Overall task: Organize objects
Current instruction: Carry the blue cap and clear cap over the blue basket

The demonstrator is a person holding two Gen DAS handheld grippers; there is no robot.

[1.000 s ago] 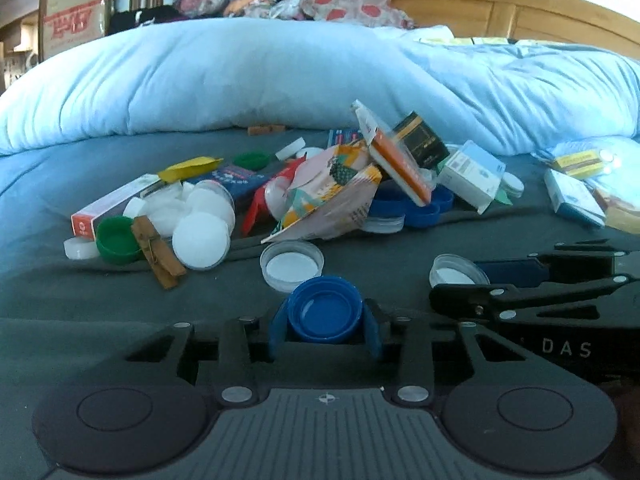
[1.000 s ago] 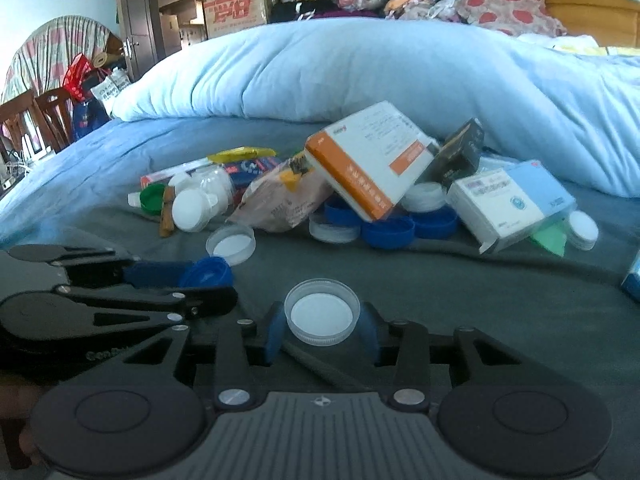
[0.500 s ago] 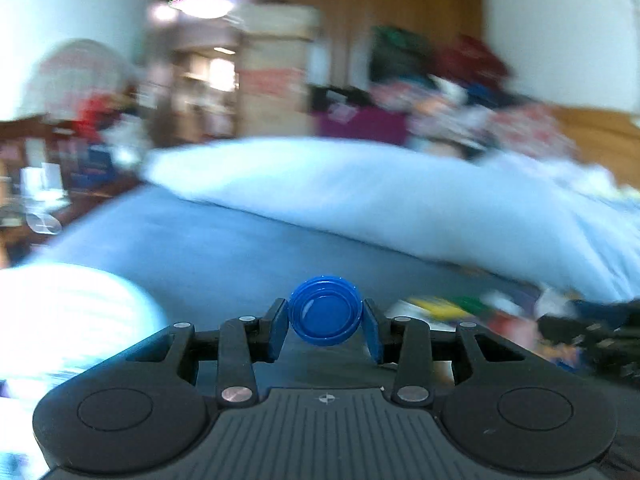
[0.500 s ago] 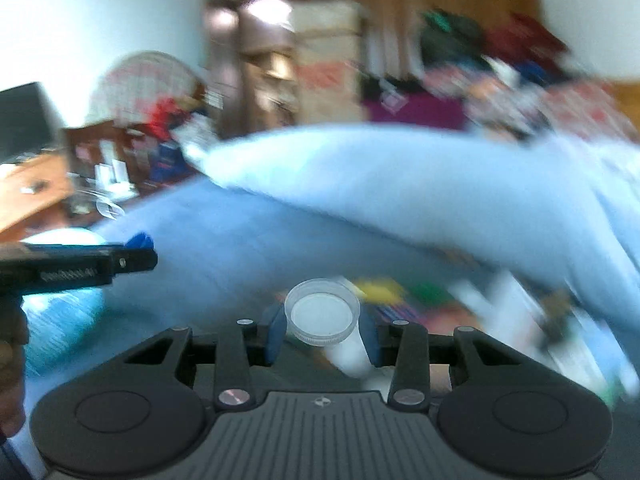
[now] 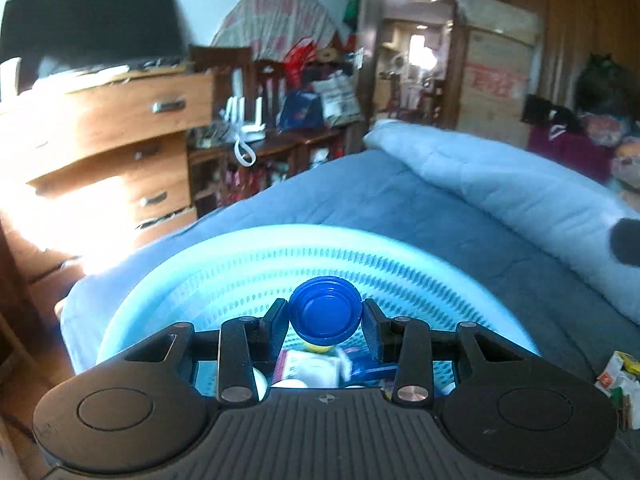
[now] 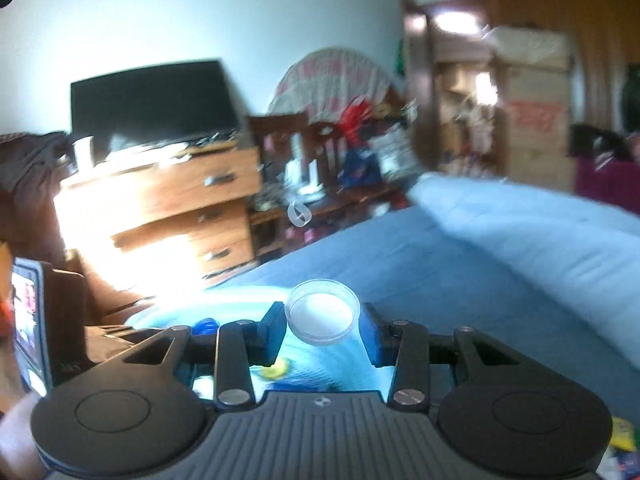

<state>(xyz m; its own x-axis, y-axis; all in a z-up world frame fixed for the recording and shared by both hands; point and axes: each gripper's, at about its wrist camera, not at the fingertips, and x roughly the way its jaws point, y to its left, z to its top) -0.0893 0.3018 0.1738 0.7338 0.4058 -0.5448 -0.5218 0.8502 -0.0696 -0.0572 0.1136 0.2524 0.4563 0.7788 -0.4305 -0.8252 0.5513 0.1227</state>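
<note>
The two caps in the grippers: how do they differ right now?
The blue cap is opaque; the clear cap is see-through with a white inside. The blue cap sits in the left gripper, the clear cap in the right gripper. Both are round, clamped by their sides, hollow side towards the camera, above the basket.

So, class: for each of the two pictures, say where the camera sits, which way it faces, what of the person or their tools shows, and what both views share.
Left wrist: sits on the left gripper, looking along its fingers down into the light blue basket on the bed; its jaws pinch a blue cap.
Right wrist: sits on the right gripper, facing the dresser and bed; its jaws pinch a clear lid; part of a hand shows at lower left.
Shared: basket, bed, dresser, dark screen.
</note>
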